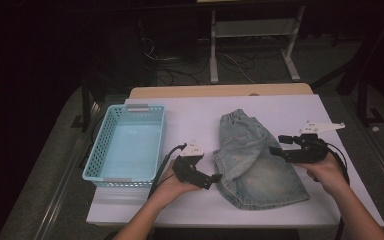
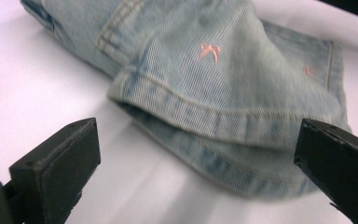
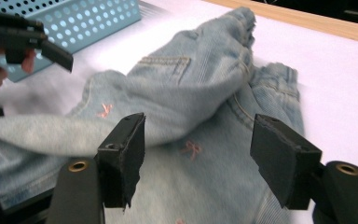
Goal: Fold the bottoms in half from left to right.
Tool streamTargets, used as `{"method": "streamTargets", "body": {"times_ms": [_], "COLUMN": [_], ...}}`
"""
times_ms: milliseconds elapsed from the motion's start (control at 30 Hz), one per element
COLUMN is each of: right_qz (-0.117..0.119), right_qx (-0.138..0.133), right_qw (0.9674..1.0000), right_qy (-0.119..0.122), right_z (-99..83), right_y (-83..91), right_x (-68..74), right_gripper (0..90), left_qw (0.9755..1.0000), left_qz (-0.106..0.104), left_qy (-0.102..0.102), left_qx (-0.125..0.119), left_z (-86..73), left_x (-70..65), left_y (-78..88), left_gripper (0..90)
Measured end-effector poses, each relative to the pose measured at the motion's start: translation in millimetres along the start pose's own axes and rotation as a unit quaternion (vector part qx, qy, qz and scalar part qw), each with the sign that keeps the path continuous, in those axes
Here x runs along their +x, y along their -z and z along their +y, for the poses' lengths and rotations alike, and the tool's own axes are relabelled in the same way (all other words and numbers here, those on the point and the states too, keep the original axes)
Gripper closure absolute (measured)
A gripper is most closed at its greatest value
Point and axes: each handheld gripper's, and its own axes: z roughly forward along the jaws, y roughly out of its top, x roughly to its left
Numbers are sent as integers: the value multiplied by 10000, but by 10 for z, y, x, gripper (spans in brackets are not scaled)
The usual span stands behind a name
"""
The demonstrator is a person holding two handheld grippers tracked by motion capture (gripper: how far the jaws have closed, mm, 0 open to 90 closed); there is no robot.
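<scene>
A pair of light-blue denim shorts point(image 1: 252, 160) with small pink embroidered bows lies crumpled on the white table, one part folded over itself. My left gripper point(image 1: 215, 179) sits at the shorts' left hem, jaws open wide. In the left gripper view the folded hem point(image 2: 205, 116) lies just ahead of that gripper point(image 2: 196, 140), with nothing between the pads. My right gripper point(image 1: 275, 145) hovers at the shorts' right side. In the right gripper view its jaws point(image 3: 198, 135) stand open above the denim point(image 3: 191, 84), not pressing on it.
A light-blue perforated plastic basket point(image 1: 94, 165) stands empty at the table's left, also seen as the basket point(image 3: 88, 18) in the right gripper view. The white table top point(image 1: 280, 107) has a wooden far edge. Beyond it are dark floor, cables and a metal frame.
</scene>
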Motion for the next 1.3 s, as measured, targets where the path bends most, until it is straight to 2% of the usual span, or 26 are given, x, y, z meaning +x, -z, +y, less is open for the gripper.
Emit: {"method": "streamTargets", "body": {"times_ms": [233,400,500,600,767,833,967,1300], "right_qz": [52,74,98,67,20,-106,-183,-337], "right_qx": [72,124,30,45,249,311,312,245], "right_qw": [10000,9999,9999,10000,9997,9994,9990,9988], "right_qy": [8,29,-20,-19,-22,91,265,260], "right_z": [97,142,167,155,118,116,142,135], "right_y": [-264,-405,-461,-496,-489,-488,-460,-253], "right_x": [-21,-24,-38,-54,-64,-39,-5,-102], "right_gripper": [329,320,363,472,695,735,761,767], "left_qw": [9999,9997,9997,9997,9997,9996,9995,9995], "left_qz": [17,4,55,53,92,102,115,95], "left_qy": [99,87,61,91,70,72,92,82], "left_qx": [121,222,223,201,229,248,263,288], "left_z": [-131,-203,-192,-191,-196,-197,-206,-207], "left_x": [-46,-90,-74,-55,-42,-34,-21,-15], "left_y": [28,45,47,39,27,22,15,17], "left_gripper": [2,2,2,2,2,2,2,2]}}
